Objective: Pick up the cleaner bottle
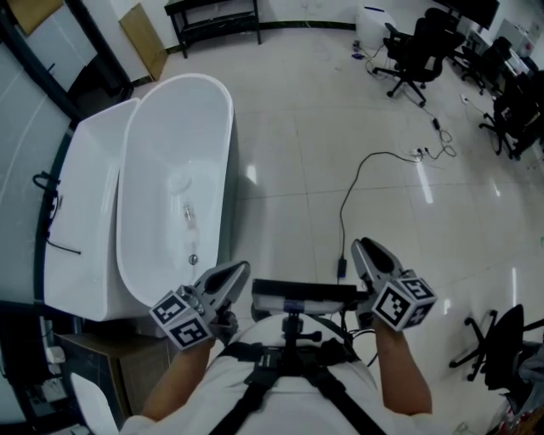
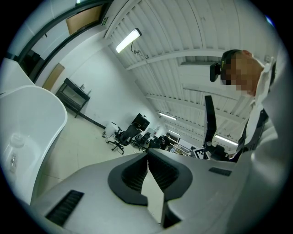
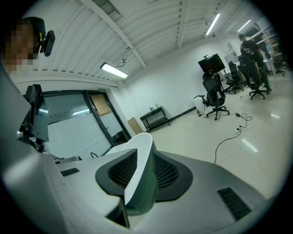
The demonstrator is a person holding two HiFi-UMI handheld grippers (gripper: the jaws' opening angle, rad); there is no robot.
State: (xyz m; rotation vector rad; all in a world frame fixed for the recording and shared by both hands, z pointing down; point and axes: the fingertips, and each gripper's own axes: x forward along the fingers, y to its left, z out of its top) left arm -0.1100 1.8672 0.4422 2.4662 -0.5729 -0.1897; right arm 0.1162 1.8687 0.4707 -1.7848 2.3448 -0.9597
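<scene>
A pale glossy tiled floor (image 1: 323, 153) mirrors the ceiling lights in streaks. A white freestanding bathtub (image 1: 161, 127) stands at the left, beside a white boxy unit (image 1: 85, 221). Along the far wall are a low black rack (image 1: 212, 17) and a leaning brown board (image 1: 144, 38). Black office chairs (image 1: 416, 55) cluster at the far right, and a black cable (image 1: 353, 187) trails across the tiles. The white ribbed ceiling (image 2: 183, 27) carries a tube light (image 2: 127, 40). A dark-framed glass partition (image 3: 78, 123) meets a white wall (image 3: 165, 87).
</scene>
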